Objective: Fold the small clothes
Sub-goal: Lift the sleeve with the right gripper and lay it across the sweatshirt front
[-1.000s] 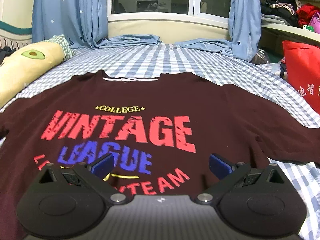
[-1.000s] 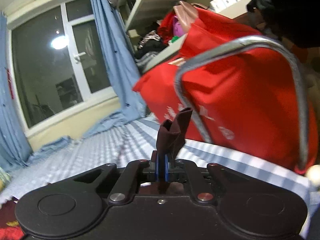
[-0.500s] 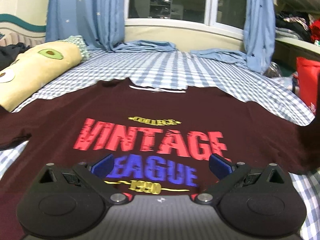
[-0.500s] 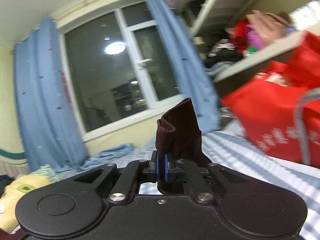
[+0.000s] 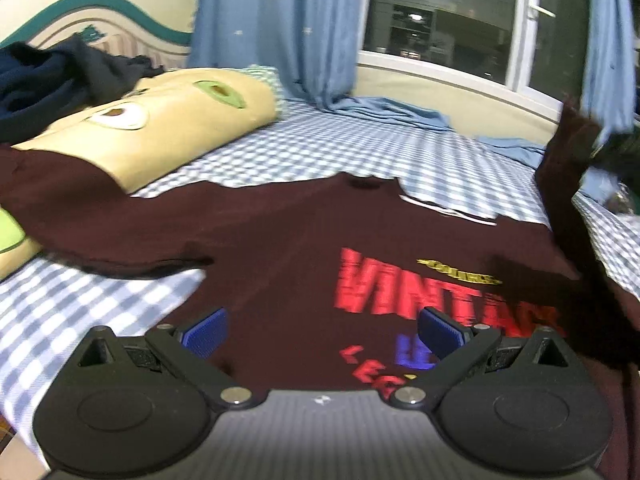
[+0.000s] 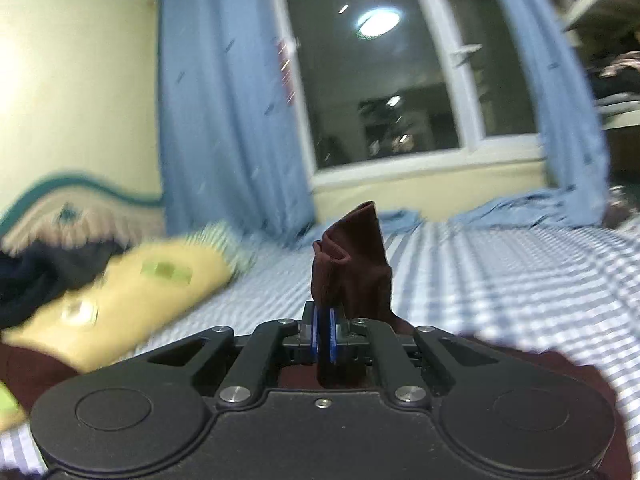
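Note:
A dark maroon T-shirt (image 5: 280,248) with a red, blue and yellow print lies face up on the checked bed sheet (image 5: 328,148). Its left sleeve (image 5: 72,204) spreads out towards the pillow. My left gripper (image 5: 320,334) hovers open over the shirt's lower left part, nothing between its blue pads. My right gripper (image 6: 323,334) is shut on a bunched fold of the shirt's right sleeve (image 6: 352,256), which sticks up past the fingertips. In the left wrist view that lifted sleeve (image 5: 568,168) hangs at the right edge above the shirt body.
A yellow avocado-print pillow (image 5: 168,120) lies left of the shirt, with dark clothes (image 5: 52,76) heaped behind it by the headboard. Blue curtains (image 6: 224,112) and a window (image 6: 384,80) stand at the far side, with blue fabric (image 5: 384,108) piled below the sill.
My right gripper has swung left with the sleeve, away from the red bag, so the pillow and headboard now show. My left gripper has shifted left over the shirt towards its left sleeve.

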The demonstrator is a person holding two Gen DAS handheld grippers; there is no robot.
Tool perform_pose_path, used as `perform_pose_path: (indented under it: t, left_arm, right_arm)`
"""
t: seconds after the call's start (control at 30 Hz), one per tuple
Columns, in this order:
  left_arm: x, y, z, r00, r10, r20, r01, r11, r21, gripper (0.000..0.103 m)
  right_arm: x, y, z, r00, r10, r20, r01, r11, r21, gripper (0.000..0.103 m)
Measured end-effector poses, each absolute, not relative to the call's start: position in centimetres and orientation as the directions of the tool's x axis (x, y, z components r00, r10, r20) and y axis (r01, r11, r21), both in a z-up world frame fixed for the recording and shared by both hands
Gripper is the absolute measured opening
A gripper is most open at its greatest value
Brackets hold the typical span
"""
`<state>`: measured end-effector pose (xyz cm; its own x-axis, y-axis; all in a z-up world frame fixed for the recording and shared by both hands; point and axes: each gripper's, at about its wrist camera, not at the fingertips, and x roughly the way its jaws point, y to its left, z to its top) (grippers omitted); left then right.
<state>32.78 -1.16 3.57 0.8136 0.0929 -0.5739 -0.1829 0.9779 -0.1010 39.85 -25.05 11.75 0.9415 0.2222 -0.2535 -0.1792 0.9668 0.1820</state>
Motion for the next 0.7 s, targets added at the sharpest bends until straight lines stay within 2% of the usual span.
perform_pose_path:
  t: [0.2,0.3,0.4,0.47,0.63,0.7]
  left_arm:
    - [32.3,2.0,3.5,0.811,0.141,-0.567,-0.237,0.967,-0.098,0.102]
    - [32.7,2.6,3.5,0.817,0.144,-0.558,-0.242,0.965,-0.105,0.102]
    - [33.5,2.5,3.3,0.823,0.129,-0.553,-0.232,0.965,-0.121,0.102]
    - [34.1,2.1,3.2,0.829,0.111,-0.548,-0.219,0.966,-0.136,0.102]
    - [36.5,-0.2,2.5,0.848,0.032,-0.529,-0.148,0.973,-0.179,0.102]
    - [37.8,-1.7,1.7,0.855,0.004,-0.519,-0.111,0.978,-0.176,0.102]
  right_arm:
    - [40.9,-17.7,6.4,0.867,0.251,-0.431,-0.237,0.968,0.087,0.007]
    - [40.1,-17.6,4.4,0.832,0.267,-0.487,-0.251,0.963,0.101,0.015]
    - [38.8,-18.2,4.0,0.815,0.287,-0.504,-0.264,0.957,0.118,0.034]
    - [37.9,-19.9,3.8,0.808,0.299,-0.507,-0.269,0.954,0.135,0.060]
    - [33.9,-24.6,4.6,0.804,0.311,-0.506,-0.286,0.949,0.129,0.089]
    - [32.3,-27.1,4.8,0.813,0.286,-0.506,-0.281,0.956,0.088,0.093]
